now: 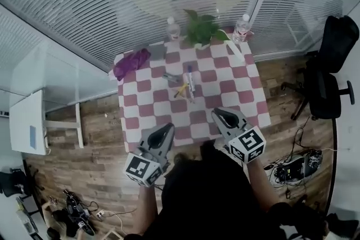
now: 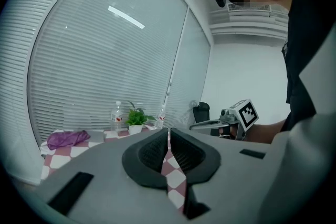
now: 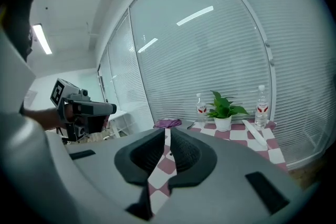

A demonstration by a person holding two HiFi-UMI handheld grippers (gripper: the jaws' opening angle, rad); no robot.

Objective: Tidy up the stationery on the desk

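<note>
Head view: pens (image 1: 187,84) cluster mid-way across the worktop (image 1: 225,87), the longest pointing away from the person (slightly tilted); left gripper (image 1: 167,128) and right gripper (image 1: 220,116) hover over its near edge, jaws clenched on nothing.

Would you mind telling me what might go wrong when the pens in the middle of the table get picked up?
The pens lie in a tight, crossing heap, so gripping one may drag or scatter the others. The left tool and right tool are both shut; reaching in that way would likely push pens rather than grasp them. Overreaching could tip a bottle or the plant at the far edge.
</note>
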